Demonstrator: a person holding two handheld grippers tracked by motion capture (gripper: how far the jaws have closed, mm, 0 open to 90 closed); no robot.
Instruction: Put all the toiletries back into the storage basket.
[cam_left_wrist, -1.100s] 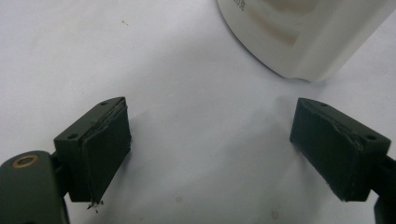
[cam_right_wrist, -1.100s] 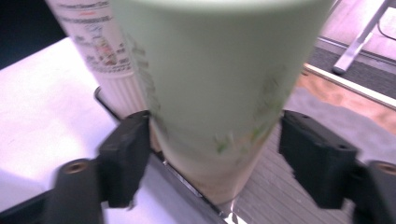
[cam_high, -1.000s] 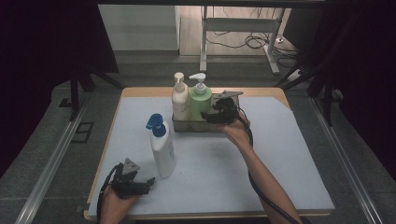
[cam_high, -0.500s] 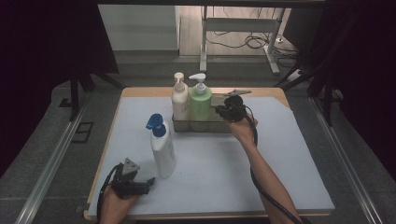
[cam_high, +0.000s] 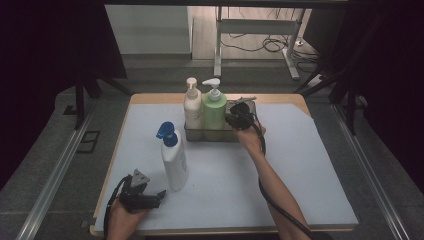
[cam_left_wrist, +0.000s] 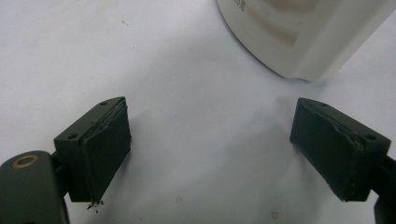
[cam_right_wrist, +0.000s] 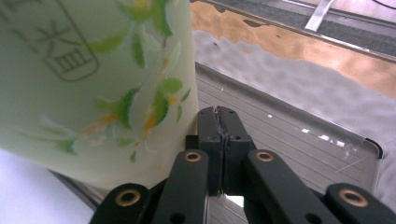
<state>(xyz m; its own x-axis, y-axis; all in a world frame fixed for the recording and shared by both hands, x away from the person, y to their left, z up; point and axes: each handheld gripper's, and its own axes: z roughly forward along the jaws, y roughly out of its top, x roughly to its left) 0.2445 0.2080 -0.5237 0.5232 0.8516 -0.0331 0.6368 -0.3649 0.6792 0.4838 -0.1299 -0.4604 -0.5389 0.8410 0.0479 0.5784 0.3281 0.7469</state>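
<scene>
Two pump bottles already stand in the tray (cam_high: 192, 134) as the right gripper (cam_right_wrist: 218, 122), jaws just pressed shut on nothing, sits beside the green bottle (cam_high: 214, 112), while the blue-capped bottle (cam_high: 173, 159) waits on the table by the wide-open, empty left gripper (cam_left_wrist: 210, 149).

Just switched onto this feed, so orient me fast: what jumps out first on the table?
A pale green pump bottle and a cream pump bottle stand side by side in a clear rectangular tray at the far edge. The right gripper, jaws shut, sits beside the green one. Nearer, a white bottle with a blue pump stands alone.
</scene>
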